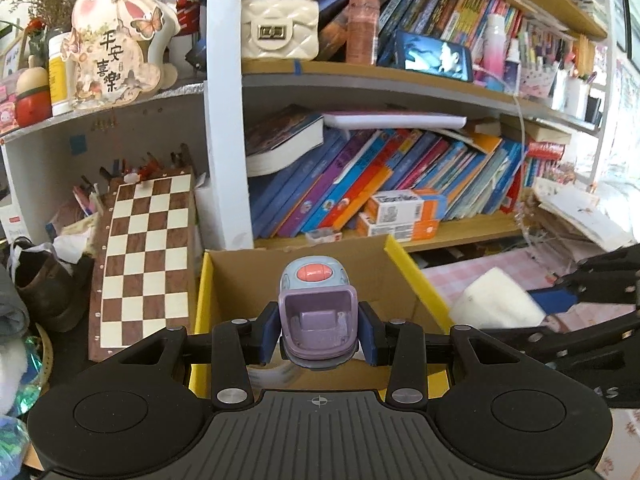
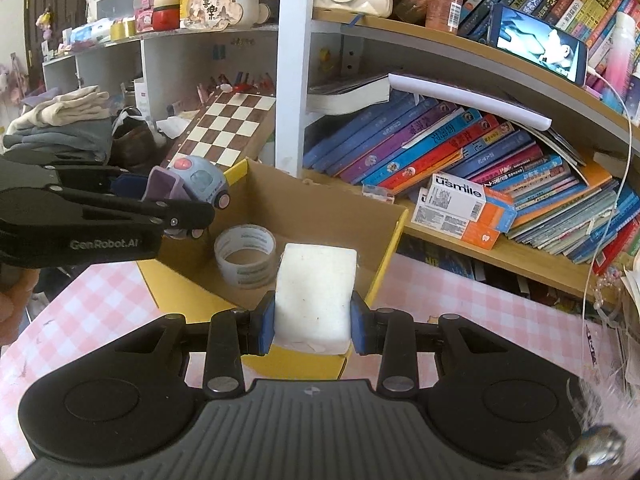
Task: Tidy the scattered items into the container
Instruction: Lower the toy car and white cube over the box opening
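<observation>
The toy car (image 1: 317,316), pale blue with a lilac rear and a pink dome, is pinched between the pads of the left claw (image 1: 318,338) and hangs over the open cardboard box (image 1: 248,276) with yellow flaps. The white foam block (image 2: 316,294) is squeezed in the right claw (image 2: 313,330), held above the box's near wall. A roll of clear tape (image 2: 245,256) already lies on the box floor.

Both claws look to be in the delivery step: each load is over or at the mouth of the container. To my eye the next move calls for lowering each piece clear of the cardboard walls and of the tape roll, then parting the pads; the foam will spring back a little when freed, and the car may roll on its wheels.

The box sits at the far edge of the pink checked surface (image 2: 80,312), against the bookshelf (image 1: 460,232). The right wrist view shows the car from the side, wheels and all, and the whole tape roll. The left wrist view barely shows that roll, but it shows the car centred between the box's side walls.
</observation>
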A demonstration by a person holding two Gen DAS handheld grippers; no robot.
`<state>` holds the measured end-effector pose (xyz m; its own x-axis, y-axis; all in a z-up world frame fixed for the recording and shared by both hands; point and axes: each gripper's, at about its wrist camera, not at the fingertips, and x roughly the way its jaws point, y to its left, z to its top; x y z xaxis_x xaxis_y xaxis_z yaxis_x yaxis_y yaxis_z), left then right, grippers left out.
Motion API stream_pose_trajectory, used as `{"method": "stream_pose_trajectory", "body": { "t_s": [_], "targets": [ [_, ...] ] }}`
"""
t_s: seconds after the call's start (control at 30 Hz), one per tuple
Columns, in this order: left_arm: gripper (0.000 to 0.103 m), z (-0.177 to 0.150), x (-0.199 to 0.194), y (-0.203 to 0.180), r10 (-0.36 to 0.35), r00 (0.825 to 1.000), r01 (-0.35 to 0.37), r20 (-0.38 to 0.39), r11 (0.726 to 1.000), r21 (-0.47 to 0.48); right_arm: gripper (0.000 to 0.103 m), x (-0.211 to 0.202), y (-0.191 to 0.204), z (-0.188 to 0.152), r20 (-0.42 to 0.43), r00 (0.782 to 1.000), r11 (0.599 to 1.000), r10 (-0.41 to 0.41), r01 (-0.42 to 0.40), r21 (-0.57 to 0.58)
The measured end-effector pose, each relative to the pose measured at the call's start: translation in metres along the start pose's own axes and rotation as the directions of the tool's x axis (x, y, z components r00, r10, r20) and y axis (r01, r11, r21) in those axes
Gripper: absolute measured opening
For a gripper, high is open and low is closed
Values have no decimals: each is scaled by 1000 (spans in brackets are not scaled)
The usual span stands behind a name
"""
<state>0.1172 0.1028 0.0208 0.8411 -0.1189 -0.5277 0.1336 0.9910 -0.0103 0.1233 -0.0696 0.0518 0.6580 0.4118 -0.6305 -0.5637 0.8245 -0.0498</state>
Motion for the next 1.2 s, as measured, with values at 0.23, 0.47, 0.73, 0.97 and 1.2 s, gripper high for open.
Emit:
{"method": "stream_pose_trajectory", "body": {
  "t_s": [0.23,0.47,0.73,0.97,1.2],
  "targets": [
    [39,7,25,11,18,999,-17,-34,1000,20,34,11,1,9,0,1000,1000,4,-4,-16],
    [39,10,50,18,24,997,-22,-80,999,34,34,25,3,13,-15,1000,999,21,-22,-24],
    [39,13,76,16,-2,990,13,-140,997,78,34,39,0,16,-30,999,999,31,-32,-19],
    [39,14,102,13,-45,973,73,-224,990,118,34,51,-4,20,-36,999,999,35,-35,-11],
    [39,9,123,11,-65,948,117,-310,982,150,34,63,-8,23,-44,998,999,42,-42,-5]
  ]
}}
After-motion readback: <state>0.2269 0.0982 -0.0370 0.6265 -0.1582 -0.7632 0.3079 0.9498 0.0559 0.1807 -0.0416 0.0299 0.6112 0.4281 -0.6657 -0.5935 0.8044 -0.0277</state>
